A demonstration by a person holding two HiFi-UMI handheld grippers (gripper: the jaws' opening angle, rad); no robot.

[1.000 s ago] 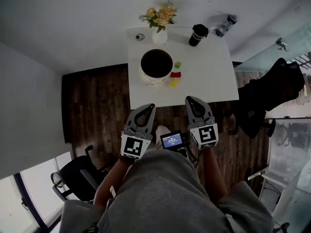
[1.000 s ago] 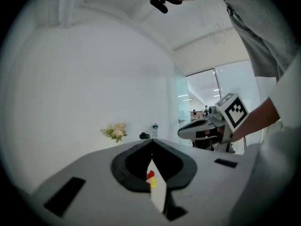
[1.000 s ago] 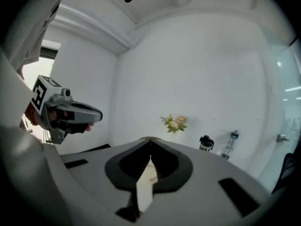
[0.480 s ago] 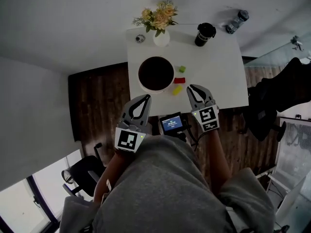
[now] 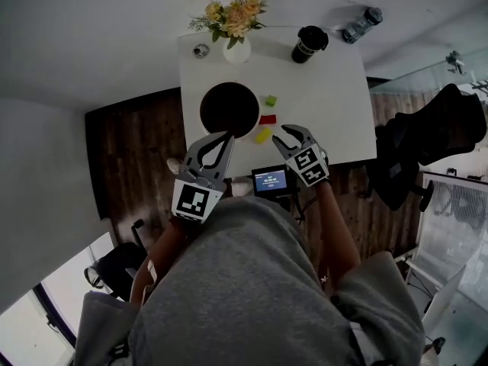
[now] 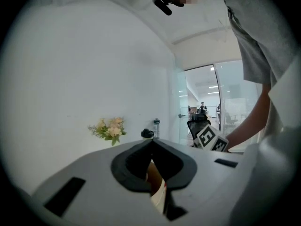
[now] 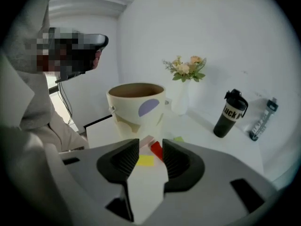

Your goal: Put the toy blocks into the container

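Since a second ago you have brought both grippers forward from over the floor to the near edge of the table [image 5: 328,105]. The right gripper [image 5: 287,132] has dipped nose-down toward the blocks, and its jaws have just been opening. They now stand spread with nothing gripped. In its own view the yellow block [image 7: 145,160] lies on the tabletop in the gap just beyond the pads, so that looks like the first pick you are lining up.

The left gripper [image 5: 226,136] is pressed together at the tips and carries nothing. It sits level at the container [image 7: 127,108], on the near side, probably parked out of the way or ready to steady it.

Just past the yellow block is the red block [image 5: 268,119], and the green block [image 5: 271,101] lies a little farther on. All three sit on the table just to the right of the container, and none is inside yet.

At the far edge, the flower vase [image 5: 232,48], black cup [image 5: 309,44] and bottle [image 5: 358,25] stand well clear of your reach path.
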